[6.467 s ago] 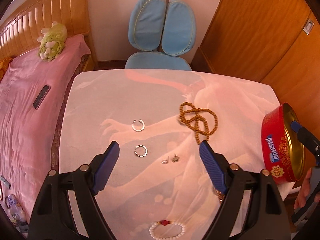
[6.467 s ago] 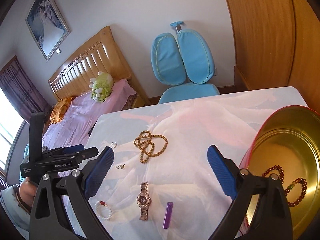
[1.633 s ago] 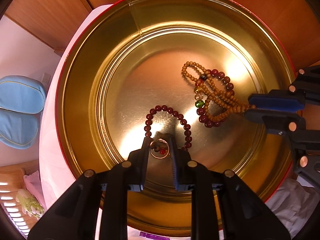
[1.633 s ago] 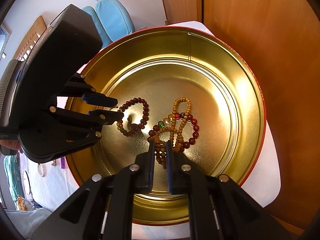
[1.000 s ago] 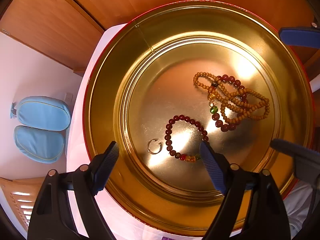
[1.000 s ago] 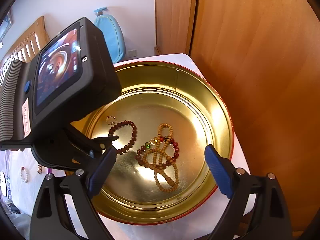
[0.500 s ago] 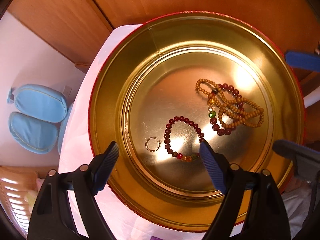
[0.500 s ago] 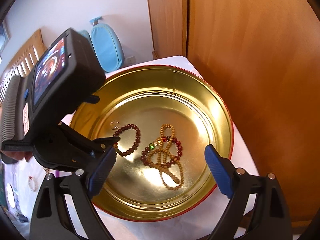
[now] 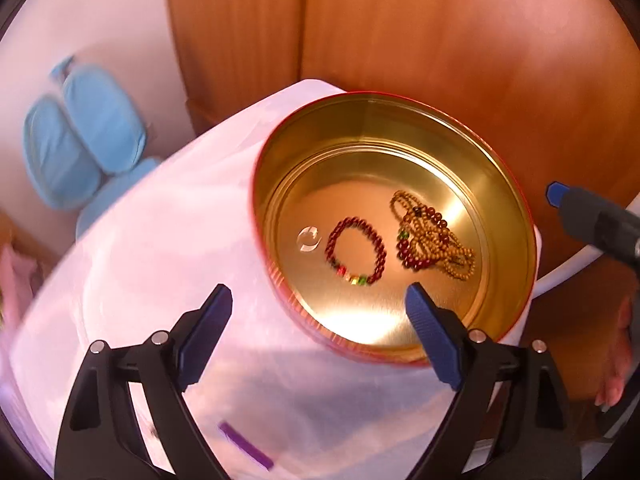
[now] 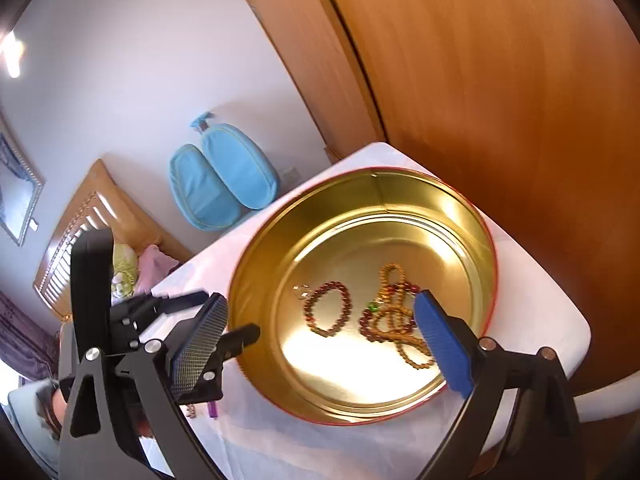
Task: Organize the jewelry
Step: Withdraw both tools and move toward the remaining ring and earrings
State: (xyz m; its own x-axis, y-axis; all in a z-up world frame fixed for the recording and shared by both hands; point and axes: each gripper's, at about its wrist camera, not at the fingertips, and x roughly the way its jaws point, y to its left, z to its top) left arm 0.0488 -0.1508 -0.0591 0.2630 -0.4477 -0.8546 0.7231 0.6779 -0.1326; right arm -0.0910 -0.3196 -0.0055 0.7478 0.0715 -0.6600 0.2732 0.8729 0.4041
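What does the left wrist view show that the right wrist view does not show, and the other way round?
Only the left wrist view: the open left gripper, holding nothing, its jaws having just opened wider.

Only the right wrist view: the open right gripper, a wooden headboard, a framed picture.

Both: the gold tin, the dark red bracelet, the tan bead necklace, the small ring, the blue chair.

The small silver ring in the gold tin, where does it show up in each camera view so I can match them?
Left wrist view: the silver ring lies on the tin's floor, left of the dark red bead bracelet.
Right wrist view: the ring sits at that bracelet's upper left, small and blurred.
Shared landmark: the round gold tin with its red rim.
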